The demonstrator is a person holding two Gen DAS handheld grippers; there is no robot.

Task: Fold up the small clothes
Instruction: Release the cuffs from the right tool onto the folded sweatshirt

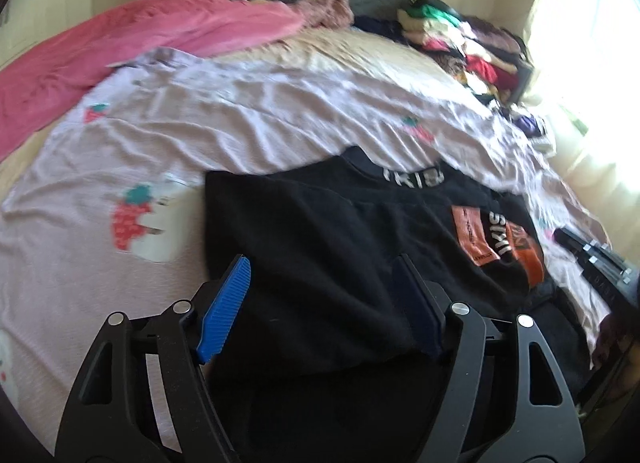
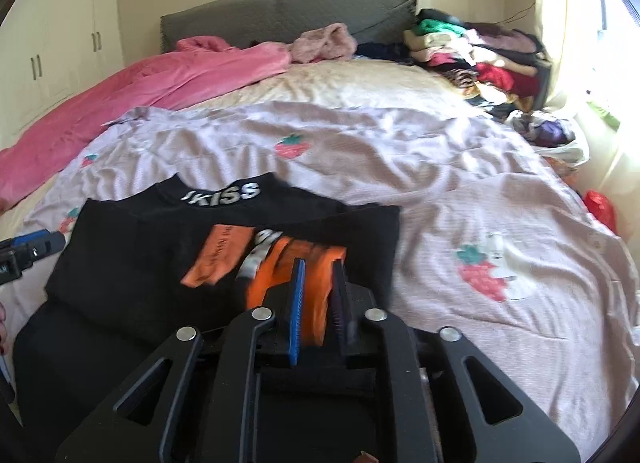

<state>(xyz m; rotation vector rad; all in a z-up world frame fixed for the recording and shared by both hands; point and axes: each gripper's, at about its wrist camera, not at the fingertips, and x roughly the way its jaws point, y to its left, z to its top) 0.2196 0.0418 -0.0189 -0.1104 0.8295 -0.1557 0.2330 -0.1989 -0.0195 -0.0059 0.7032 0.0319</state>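
The bed [image 2: 360, 83] filled both views, draped in a pale lilac sheet with strawberry prints [image 2: 460, 199]. A pink blanket [image 2: 140, 91] sprawled across the upper left, and a heap of mixed clothes [image 2: 480, 59] was stacked at the upper right beside the grey headboard [image 2: 288, 15].

Down in the lower left of the right wrist view lay the black top [image 2: 160, 263], spread on the sheet, its collar printed "KISS" pointing toward the headboard and its long axis running from the lower edge up the frame. Its orange print [image 2: 216, 259] was bunched into a fold.

The right gripper [image 2: 320, 303] had its jaws nearly together, pinching that orange fold. The left gripper [image 1: 320, 303] was spread wide over the top's black fabric, pads clear of it.
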